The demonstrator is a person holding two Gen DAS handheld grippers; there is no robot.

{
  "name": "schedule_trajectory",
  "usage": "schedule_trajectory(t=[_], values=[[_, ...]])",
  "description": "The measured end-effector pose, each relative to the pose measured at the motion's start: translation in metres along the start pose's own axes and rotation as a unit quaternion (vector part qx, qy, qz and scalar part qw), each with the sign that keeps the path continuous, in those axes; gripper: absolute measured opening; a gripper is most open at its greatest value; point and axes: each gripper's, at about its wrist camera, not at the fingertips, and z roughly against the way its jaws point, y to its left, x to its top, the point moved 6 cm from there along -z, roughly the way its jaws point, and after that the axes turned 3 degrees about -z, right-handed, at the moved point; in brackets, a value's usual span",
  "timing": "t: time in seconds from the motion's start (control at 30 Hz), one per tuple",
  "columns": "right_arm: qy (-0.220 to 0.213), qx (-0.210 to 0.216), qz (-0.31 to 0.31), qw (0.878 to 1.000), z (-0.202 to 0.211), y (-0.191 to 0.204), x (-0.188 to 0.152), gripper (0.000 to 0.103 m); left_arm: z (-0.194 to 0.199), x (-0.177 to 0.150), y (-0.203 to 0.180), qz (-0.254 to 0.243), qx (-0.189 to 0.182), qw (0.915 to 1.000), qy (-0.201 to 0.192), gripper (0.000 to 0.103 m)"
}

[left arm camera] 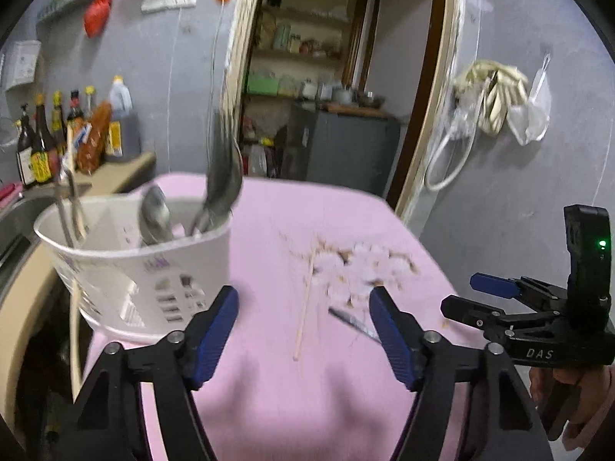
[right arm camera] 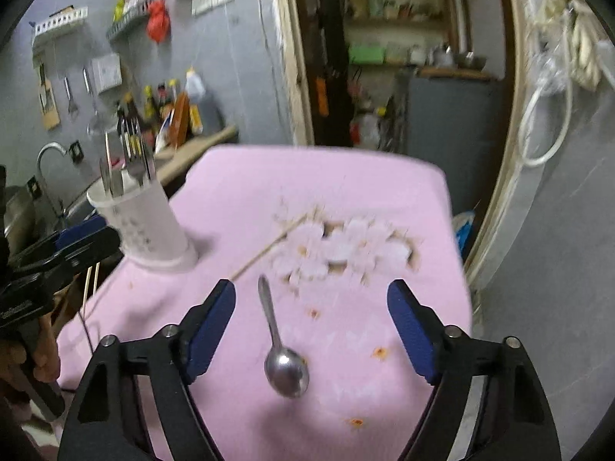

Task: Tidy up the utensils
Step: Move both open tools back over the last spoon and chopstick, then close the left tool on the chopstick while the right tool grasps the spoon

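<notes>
Left tool: my left tool is spread wide with nothing between its blue pads, hanging over the near part of the table, which wears a pink cloth.
Right tool: my right tool is spread wide too and grips nothing; from the left wrist camera it shows at 3 o'clock, fingers parted.
Spoon: a metal spoon lies flat on the pink cloth between my right tool's fingers, bowl toward me at 6 o'clock, handle running away toward 12 o'clock, touching neither pad.
Holder: a white utensil holder stands upright on the table's left part, at 10 o'clock from my left tool; in the right wrist view it is at 10 o'clock too.
Holder contents: spoons stand in it, bowls up; the right wrist view shows a fork there as well; both are blurred.
Chopstick: one wooden chopstick lies on the cloth beyond the spoon's handle, at 11 o'clock from it, slanting toward the holder's base.
Cloth pattern: a pale floral patch sits at 1 o'clock from the spoon.
Sauce bottles: bottles stand on a counter behind the holder, at 10 o'clock.
</notes>
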Motion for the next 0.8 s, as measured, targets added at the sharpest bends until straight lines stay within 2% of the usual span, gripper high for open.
schedule_trajectory(t=[0.1, 0.27, 0.53, 0.67, 0.8], values=[[0.025, 0.013, -0.015, 0.999, -0.01, -0.002, -0.016, 0.073, -0.02, -0.012, 0.0, 0.007, -0.002, 0.9994, 0.034, 0.057], [0.062, 0.019, -0.028, 0.997, -0.022, 0.0, -0.037, 0.067, -0.053, -0.035, 0.001, 0.012, 0.005, 0.9952, 0.097, 0.048], [0.118, 0.026, -0.074, 0.99, -0.036, -0.008, -0.069, 0.045, -0.086, -0.056, 0.002, -0.002, 0.022, 0.9873, 0.157, 0.032], [0.124, 0.029, -0.1, 0.987, -0.039, -0.009, -0.077, 0.04, -0.091, -0.06, -0.001, -0.015, 0.033, 0.9864, 0.16, 0.029], [0.125, 0.024, -0.09, 0.988, -0.044, -0.001, -0.078, 0.04, -0.092, -0.059, -0.002, -0.022, 0.04, 0.9866, 0.157, 0.023]])
